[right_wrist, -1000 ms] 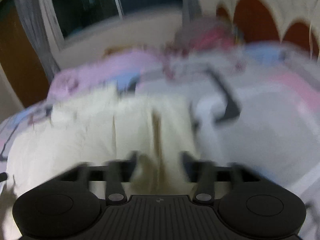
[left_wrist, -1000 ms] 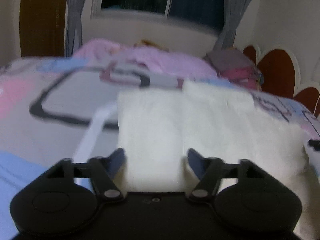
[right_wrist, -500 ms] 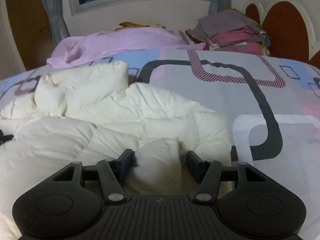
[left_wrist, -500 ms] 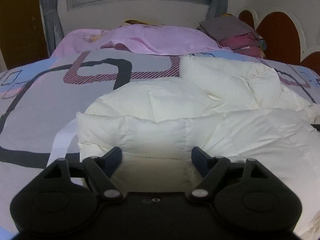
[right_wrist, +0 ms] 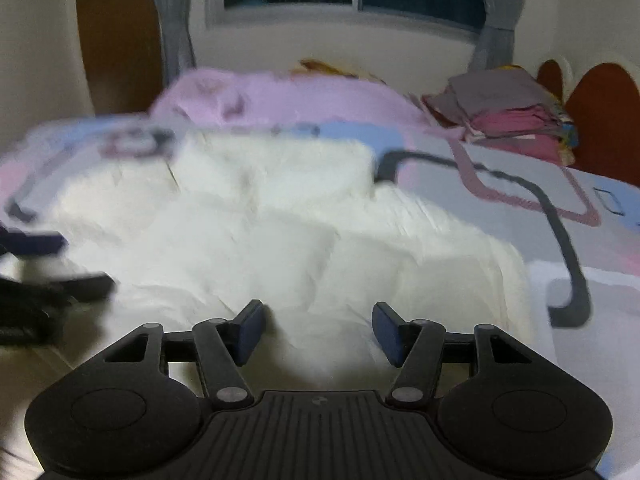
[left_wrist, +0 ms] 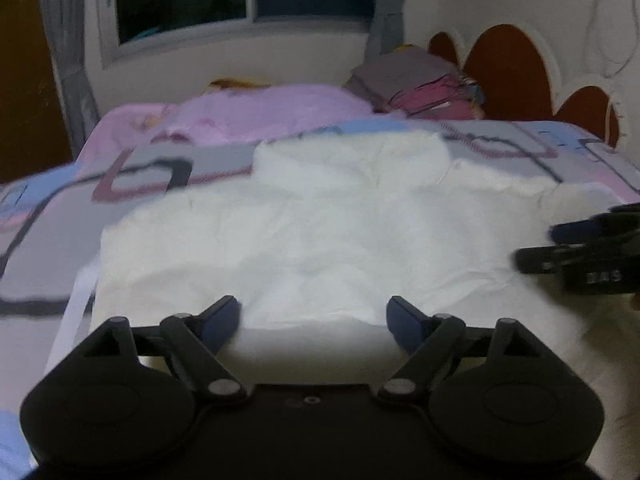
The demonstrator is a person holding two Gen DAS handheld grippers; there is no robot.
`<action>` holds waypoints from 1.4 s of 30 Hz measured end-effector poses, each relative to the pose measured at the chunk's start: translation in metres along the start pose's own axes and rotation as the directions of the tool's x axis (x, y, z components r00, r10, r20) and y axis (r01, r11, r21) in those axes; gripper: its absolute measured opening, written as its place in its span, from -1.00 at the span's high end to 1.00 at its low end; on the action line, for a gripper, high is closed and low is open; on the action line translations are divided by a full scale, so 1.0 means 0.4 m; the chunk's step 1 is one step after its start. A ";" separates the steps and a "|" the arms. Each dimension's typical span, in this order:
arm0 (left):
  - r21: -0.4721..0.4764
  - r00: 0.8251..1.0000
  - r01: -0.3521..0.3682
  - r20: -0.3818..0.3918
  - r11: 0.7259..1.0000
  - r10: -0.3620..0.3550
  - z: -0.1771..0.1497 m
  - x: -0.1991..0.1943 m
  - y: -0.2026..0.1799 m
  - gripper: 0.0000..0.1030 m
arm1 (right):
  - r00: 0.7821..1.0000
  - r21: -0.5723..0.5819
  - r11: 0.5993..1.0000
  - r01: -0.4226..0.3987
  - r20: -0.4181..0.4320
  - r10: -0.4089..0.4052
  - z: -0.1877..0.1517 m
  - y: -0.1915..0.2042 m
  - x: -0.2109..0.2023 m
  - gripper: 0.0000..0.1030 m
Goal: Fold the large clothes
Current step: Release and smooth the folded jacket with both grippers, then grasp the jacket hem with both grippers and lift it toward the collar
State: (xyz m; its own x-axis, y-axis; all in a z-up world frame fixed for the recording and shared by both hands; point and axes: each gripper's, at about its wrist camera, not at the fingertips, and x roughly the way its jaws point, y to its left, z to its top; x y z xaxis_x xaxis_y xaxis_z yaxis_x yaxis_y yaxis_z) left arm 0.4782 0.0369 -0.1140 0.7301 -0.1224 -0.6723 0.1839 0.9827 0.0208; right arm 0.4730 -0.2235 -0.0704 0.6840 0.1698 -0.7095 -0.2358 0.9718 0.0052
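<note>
**Puffy white garment laid on a patterned bed, both grippers spread at its near edge**

A bedroom is shown: a dark window, grey curtains, and a bed [left_wrist: 52,240] covered in a patterned sheet. In the left view, the left gripper [left_wrist: 313,316] is seen with its jaws spread wide, nothing pinched, the near hem of the white padded garment [left_wrist: 320,220] lying between them at 6 o'clock. The right gripper [right_wrist: 318,330] is likewise held wide apart over the same hem, gripping nothing. The garment is spread across the bed's middle, already doubled into a thick block.

A shallow bite could be taken, so that only the top layer is lifted and the fold is undone; the slippery, springy filling would cause this. The two grippers are close and could be knocked together. Open sheet is left at 3 o'clock in the right view; a stack of folded clothes [right_wrist: 508,116] is kept well apart at 1 o'clock.
</note>
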 end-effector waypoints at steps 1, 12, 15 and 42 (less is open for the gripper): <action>-0.034 1.000 -0.016 -0.002 0.999 0.015 -0.012 -0.005 0.022 -0.59 | 1.000 0.008 1.000 0.019 -0.004 -0.019 -0.010 -0.019 -0.003 -0.14; -0.221 0.998 0.052 -0.017 0.974 -0.058 -0.172 -0.216 0.170 0.09 | 0.996 0.226 0.971 0.082 0.017 -0.088 -0.121 -0.124 -0.215 -0.14; -0.239 0.995 0.076 -0.046 0.968 -0.090 -0.187 -0.194 0.160 0.16 | 0.994 0.250 0.962 0.107 -0.020 -0.106 -0.151 -0.107 -0.218 -0.13; -0.192 0.988 -0.135 -0.103 0.972 0.117 -0.398 -0.450 0.195 -0.56 | 0.998 0.390 0.918 0.064 0.002 -0.070 -0.402 -0.232 -0.487 -0.68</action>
State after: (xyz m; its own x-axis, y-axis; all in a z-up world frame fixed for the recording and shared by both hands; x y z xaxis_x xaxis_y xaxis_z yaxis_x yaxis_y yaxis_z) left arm 0.2564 0.1578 -0.1094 0.6750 0.0087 -0.7377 -0.0468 0.9984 -0.0311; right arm 0.2508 -0.3731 -0.0460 0.7004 0.1016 -0.7065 0.0965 0.9672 0.2348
